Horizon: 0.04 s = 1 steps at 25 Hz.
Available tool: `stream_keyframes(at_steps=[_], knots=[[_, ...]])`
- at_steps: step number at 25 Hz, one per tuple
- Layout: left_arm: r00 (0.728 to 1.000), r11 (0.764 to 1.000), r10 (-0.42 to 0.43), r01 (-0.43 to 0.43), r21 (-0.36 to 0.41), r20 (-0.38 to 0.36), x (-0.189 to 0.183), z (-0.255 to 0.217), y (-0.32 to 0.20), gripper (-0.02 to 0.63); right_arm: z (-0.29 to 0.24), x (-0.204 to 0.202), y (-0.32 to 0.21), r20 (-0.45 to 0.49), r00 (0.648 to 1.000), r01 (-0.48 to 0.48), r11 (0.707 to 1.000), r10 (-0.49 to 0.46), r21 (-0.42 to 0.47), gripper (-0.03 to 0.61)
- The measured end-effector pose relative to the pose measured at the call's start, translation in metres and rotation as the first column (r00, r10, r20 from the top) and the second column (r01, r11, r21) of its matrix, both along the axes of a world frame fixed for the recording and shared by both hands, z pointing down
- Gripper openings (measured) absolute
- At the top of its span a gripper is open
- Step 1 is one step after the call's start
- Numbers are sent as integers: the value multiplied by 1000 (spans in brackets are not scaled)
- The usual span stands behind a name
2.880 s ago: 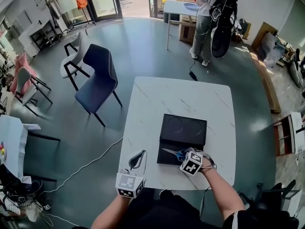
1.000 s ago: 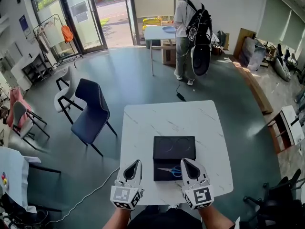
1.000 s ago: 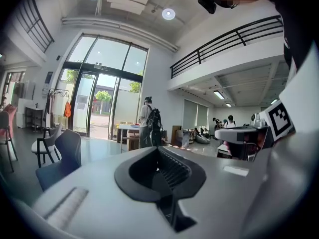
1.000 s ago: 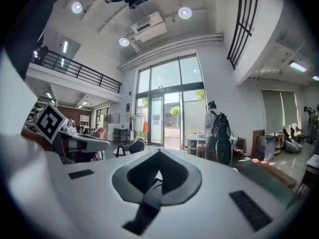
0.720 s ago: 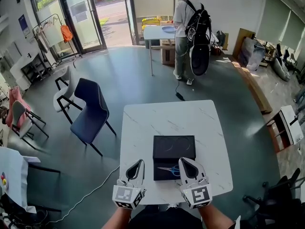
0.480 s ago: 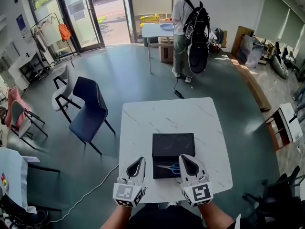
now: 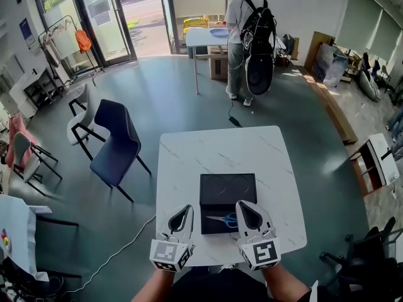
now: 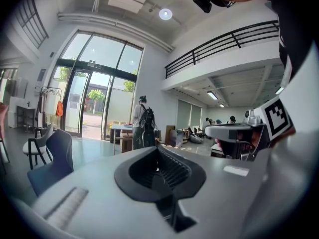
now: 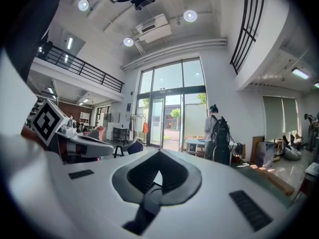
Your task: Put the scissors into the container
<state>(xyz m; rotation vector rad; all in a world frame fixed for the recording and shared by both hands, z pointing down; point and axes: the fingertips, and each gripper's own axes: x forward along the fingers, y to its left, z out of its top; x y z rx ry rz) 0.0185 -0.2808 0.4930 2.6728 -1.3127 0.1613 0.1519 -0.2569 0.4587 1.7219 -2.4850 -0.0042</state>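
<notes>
Scissors (image 7: 228, 219) are lying inside the black container (image 7: 214, 226) on the table (image 7: 220, 148), so we are judging the task done. We are holding the left gripper (image 7: 182, 209) and the right gripper (image 7: 243, 206) near its front edge, both with jaws closed on nothing.

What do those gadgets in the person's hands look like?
The left gripper and right gripper are alike: smooth pale grey shells tapering to a beak, black ribbed pads at the tip, and a white cube with black square markers at the rear.
</notes>
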Motion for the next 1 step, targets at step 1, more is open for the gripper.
stream_keyframes(at_steps=[1], knots=[[1000,1000,0,0,-1,0,0,1,0,9,1,0,0,-1,1000,0,1000,0,-1,6]])
